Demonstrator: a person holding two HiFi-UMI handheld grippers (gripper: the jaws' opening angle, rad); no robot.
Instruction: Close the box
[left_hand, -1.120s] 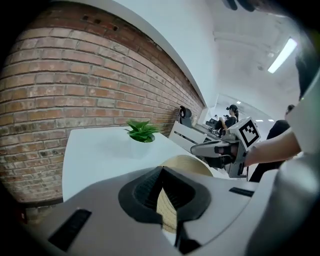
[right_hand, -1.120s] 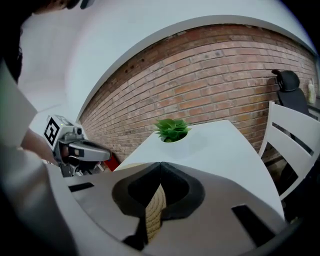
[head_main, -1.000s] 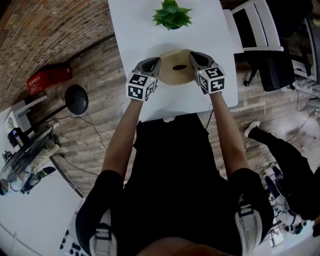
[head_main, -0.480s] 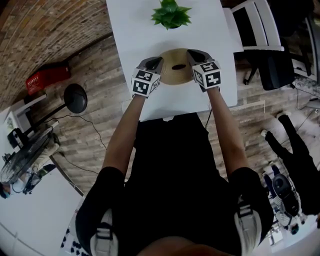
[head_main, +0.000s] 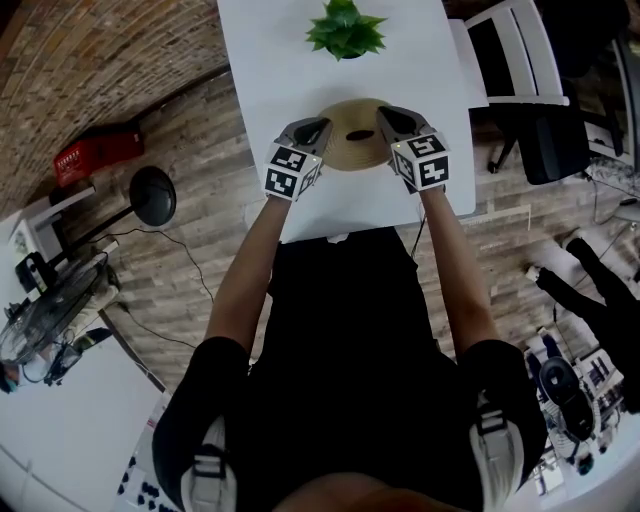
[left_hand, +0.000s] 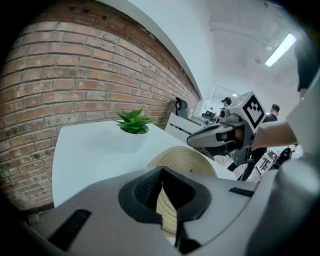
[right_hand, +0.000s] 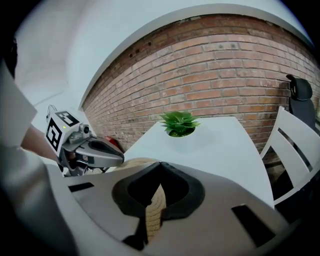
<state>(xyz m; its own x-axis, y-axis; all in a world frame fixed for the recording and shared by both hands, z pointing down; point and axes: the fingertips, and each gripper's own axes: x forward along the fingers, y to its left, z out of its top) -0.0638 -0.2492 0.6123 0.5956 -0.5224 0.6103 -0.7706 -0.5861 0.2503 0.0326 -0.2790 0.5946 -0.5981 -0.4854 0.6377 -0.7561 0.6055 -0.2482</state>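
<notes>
No readable text, label or number anywhere.

Top centre, we mark a potted plant (head_main: 343, 28) on the white worktop (head_main: 270, 80); upper right, a white chair (head_main: 520, 50); at left, a red crate (head_main: 95, 152) and a black round base (head_main: 153, 197) on the plank floor (head_main: 205, 135).

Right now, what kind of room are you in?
Probably an office or studio: there is a white table with a small potted plant, a brick wall, and a black office chair nearby.
</notes>
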